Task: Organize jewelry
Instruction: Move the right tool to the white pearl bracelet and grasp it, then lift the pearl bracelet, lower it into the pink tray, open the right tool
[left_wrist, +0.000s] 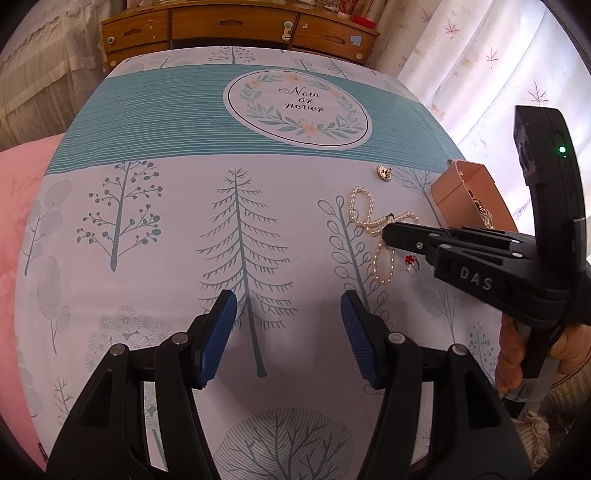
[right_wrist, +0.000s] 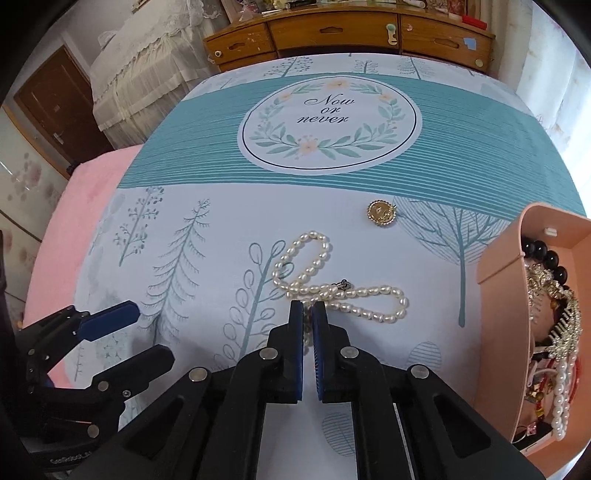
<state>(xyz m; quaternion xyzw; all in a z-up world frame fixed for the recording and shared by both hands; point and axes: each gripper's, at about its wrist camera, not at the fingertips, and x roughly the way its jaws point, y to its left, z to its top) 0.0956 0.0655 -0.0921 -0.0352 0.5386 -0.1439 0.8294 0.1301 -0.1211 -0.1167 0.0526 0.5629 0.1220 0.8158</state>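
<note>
A white pearl necklace (right_wrist: 332, 291) lies looped on the tree-print cloth; it also shows in the left wrist view (left_wrist: 364, 214). My right gripper (right_wrist: 307, 308) is closed down on a strand of the pearl necklace, its jaws nearly together with pearls between them. In the left wrist view the right gripper (left_wrist: 386, 230) reaches in from the right onto the necklace. My left gripper (left_wrist: 288, 306) is open and empty, hovering over the cloth left of the necklace. A gold round brooch (right_wrist: 381, 213) lies beyond the necklace. A small red-stone piece (left_wrist: 410, 261) lies by the necklace.
A peach jewelry box (right_wrist: 498, 266) at the right holds black beads, pearls and gold pieces. The cloth covers a table (right_wrist: 221, 184) with a pink cover (right_wrist: 74, 236) at the left. A wooden drawer cabinet (right_wrist: 332, 33) stands behind.
</note>
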